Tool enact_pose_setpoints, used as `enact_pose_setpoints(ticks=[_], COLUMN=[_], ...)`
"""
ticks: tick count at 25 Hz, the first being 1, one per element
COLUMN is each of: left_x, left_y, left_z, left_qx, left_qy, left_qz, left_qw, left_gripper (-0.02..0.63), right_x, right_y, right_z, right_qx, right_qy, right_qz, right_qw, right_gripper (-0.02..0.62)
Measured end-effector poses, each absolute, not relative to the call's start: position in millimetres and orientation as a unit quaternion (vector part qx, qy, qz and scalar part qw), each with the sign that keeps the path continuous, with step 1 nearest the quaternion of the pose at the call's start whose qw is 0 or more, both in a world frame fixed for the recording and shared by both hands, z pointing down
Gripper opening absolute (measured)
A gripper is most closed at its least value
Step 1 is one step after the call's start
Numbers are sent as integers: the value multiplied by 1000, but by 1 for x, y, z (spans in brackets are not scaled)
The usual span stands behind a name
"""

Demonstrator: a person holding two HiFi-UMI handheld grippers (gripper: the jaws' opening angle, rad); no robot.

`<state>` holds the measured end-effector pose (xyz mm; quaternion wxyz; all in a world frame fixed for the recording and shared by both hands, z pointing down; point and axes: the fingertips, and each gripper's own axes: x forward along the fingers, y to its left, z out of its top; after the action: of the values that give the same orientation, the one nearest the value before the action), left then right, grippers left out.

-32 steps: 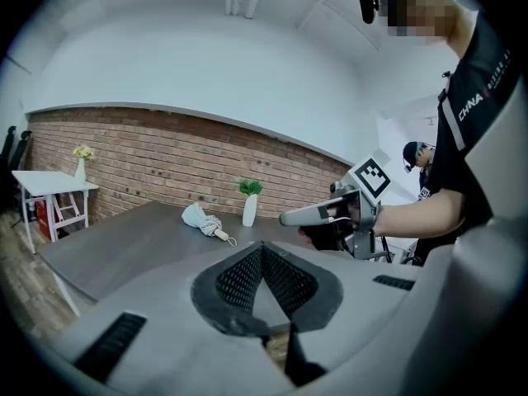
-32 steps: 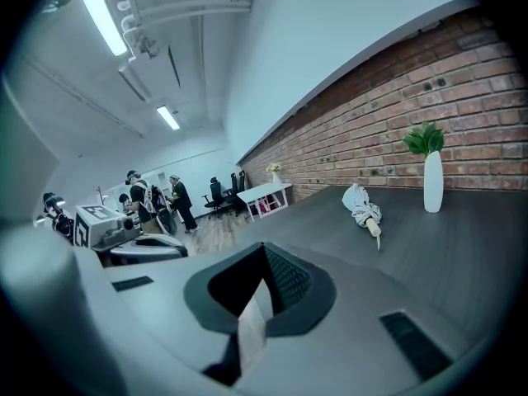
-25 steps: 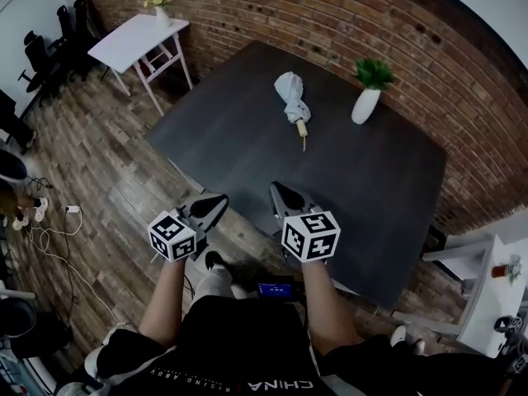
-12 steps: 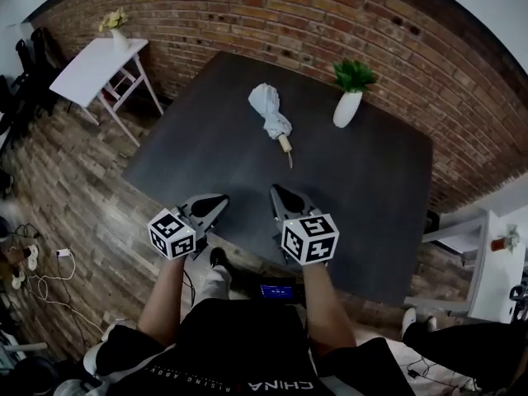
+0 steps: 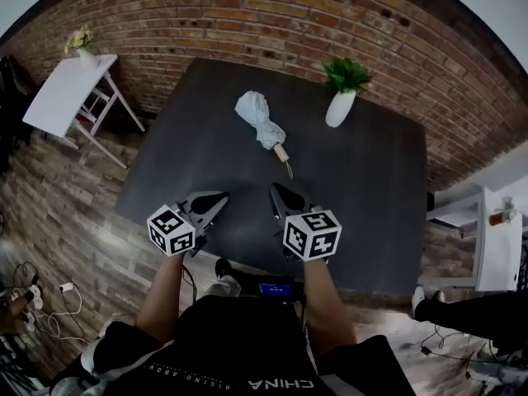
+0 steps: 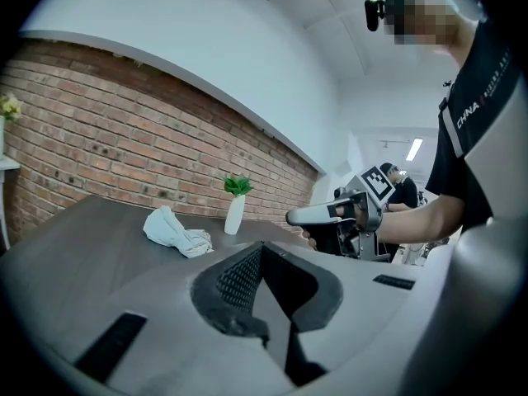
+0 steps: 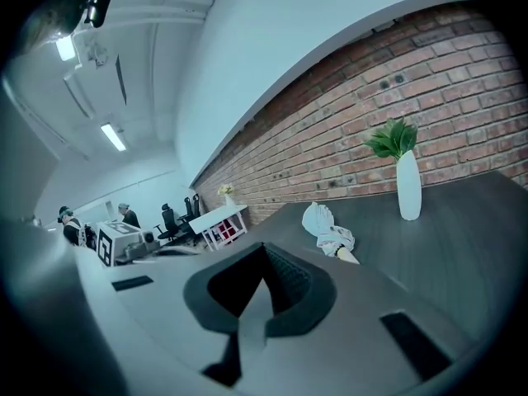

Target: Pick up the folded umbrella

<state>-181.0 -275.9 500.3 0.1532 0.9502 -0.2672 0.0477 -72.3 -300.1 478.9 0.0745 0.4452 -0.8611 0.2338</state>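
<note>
Pale, crumpled fabric umbrella (image 5: 261,122) lies on smooth dark table (image 5: 371,213).

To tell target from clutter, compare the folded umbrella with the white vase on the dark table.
The folded umbrella lies on its side; the white vase stands upright. The umbrella is crumpled fabric with a tan handle; the vase is smooth and holds a green plant. The vase sits nearer the brick wall than the umbrella. Both are pale and rest apart on the dark table.
</note>
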Motion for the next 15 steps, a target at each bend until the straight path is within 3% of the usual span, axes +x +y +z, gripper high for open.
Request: enact_pose_setpoints(ticks=[15], left_x=[-200], left_y=[-310], left_z=[508], left_qx=[972], left_qy=[-160], left_qz=[70], left_qw=[154], left_gripper=[3], right_x=[-101], right_y=[-319], right_z=[493], right_qx=[498], right_qy=[-825], right_qz=[252], right_qw=[88], right_gripper=[9])
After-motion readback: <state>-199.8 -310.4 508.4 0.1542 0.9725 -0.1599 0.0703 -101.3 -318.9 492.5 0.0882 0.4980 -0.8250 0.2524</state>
